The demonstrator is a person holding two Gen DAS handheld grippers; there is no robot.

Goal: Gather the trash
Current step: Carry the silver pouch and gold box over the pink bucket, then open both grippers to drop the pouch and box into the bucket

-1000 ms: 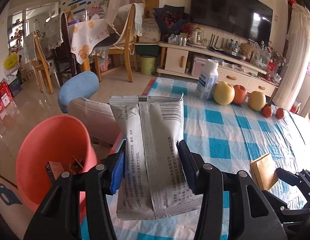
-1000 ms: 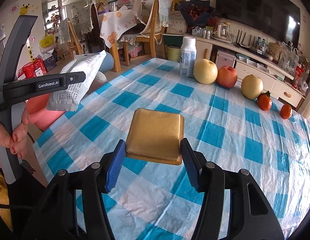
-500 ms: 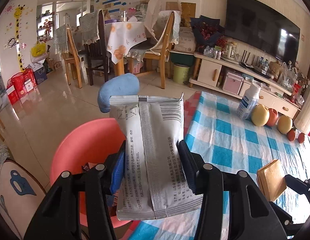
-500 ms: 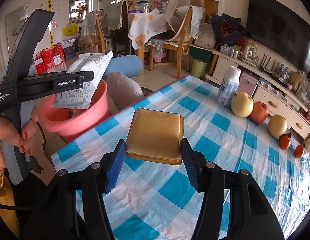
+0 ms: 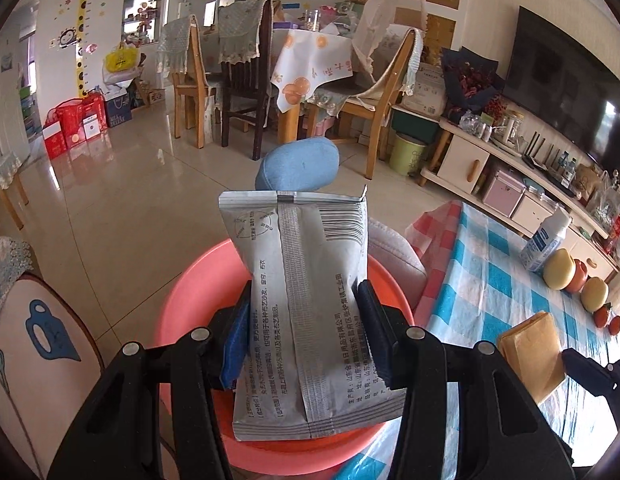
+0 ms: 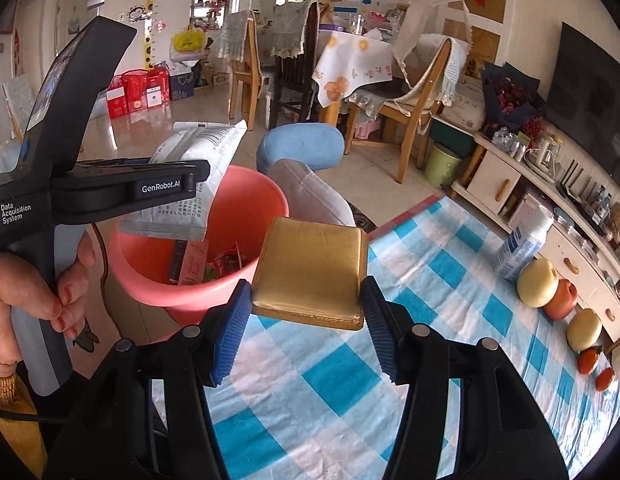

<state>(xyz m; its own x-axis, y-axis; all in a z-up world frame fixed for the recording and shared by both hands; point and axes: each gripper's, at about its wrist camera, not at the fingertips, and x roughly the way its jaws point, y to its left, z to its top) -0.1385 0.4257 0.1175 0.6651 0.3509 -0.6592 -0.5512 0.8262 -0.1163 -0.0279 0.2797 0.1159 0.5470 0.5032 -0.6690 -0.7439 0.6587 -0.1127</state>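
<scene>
Left gripper (image 6: 202,178) body reads "GenRobot.AI", "Data Acquisition System". It's clamped on grey foil packet (image 5: 310,312) with barcode and Chinese print, over pink bin (image 6: 198,280) holding wrappers and a red carton. Right gripper (image 6: 306,312) clamped on gold pouch (image 6: 313,268), beside bin, above checked worktop (image 6: 349,380). Hand (image 6: 26,292) grips left handle.

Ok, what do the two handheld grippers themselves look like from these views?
Both are black plastic with ribbed blue pads on the jaws and silver pivot screws on the arms. The left gripper, seen from the side, has a grey pistol-style handle, white "GenRobot.AI" and "Data Acquisition System" lettering, and a dark angled housing on top. A thin black cable trails below it. The right gripper shows no lettering here.
</scene>
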